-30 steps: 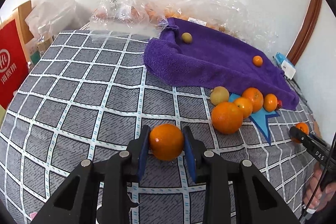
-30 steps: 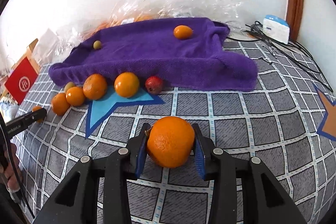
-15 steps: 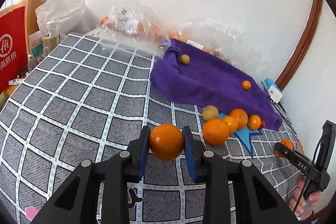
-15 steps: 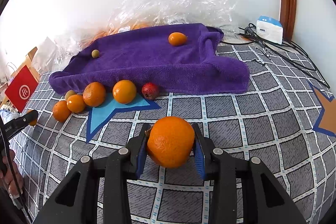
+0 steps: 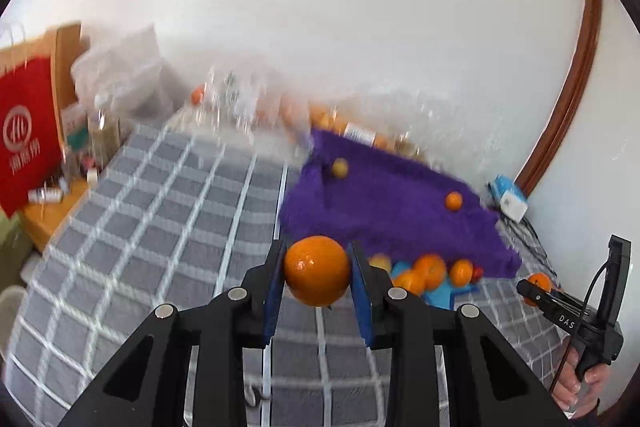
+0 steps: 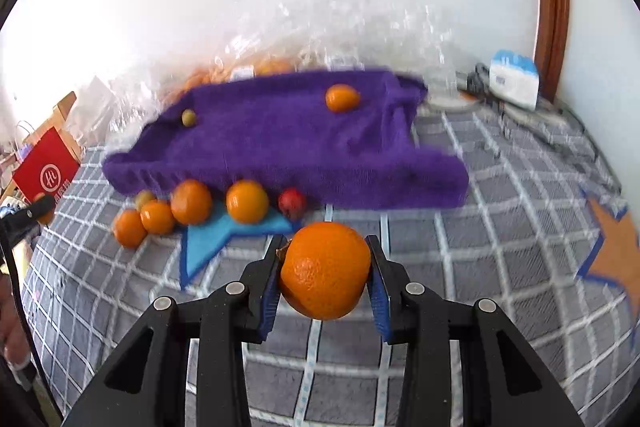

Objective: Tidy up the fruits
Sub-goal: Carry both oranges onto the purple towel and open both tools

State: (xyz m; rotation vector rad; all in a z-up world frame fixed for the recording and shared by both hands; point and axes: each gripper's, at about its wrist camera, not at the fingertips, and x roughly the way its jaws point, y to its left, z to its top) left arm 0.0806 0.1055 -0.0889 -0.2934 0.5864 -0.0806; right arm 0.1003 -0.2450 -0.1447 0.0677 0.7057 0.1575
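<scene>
Small orange (image 5: 317, 270) pinched between blue pads, left gripper (image 5: 317, 281) clamped on it, lifted clear of grey checked cover (image 5: 168, 227). Big orange (image 6: 325, 270) wedged in right gripper (image 6: 325, 279), jaws tight on both flanks. Fruit row (image 6: 191, 202) at 10 o'clock from big orange, along purple towel (image 6: 280, 147) edge, over blue star (image 6: 216, 239). Orange star (image 6: 616, 251) at 3 o'clock.

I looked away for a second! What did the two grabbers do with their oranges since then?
Both lifted. The left gripper raised its orange up off the checked cloth; the right gripper raised its bigger orange too. Neither let go. The purple towel and the fruit row by the blue star stayed put.
</scene>
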